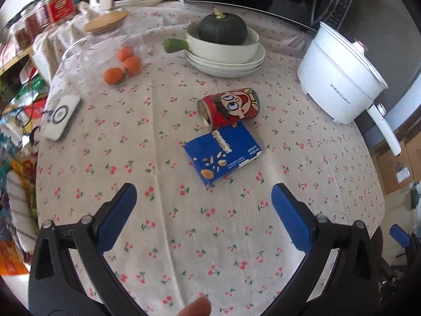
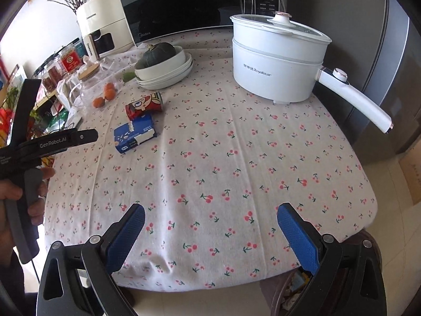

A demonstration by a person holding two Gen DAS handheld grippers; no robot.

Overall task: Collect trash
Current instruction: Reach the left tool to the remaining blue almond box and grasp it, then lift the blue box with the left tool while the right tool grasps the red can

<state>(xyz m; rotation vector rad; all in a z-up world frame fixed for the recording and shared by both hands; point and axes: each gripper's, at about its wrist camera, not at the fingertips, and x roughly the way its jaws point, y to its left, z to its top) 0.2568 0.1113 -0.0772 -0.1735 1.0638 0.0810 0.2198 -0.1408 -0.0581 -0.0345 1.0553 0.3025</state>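
I hold my left claw [image 1: 204,197] and right claw [image 2: 210,217] wide and empty above the cherry-print tablecloth [image 1: 184,237], the red can [image 1: 230,108] touching the blue carton [image 1: 223,154]

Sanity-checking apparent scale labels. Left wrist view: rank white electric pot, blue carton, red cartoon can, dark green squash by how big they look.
1. White electric pot
2. Flat blue carton
3. Red cartoon can and dark green squash: look alike; the squash sits farther back, partly sunk in a bowl, so unranked.
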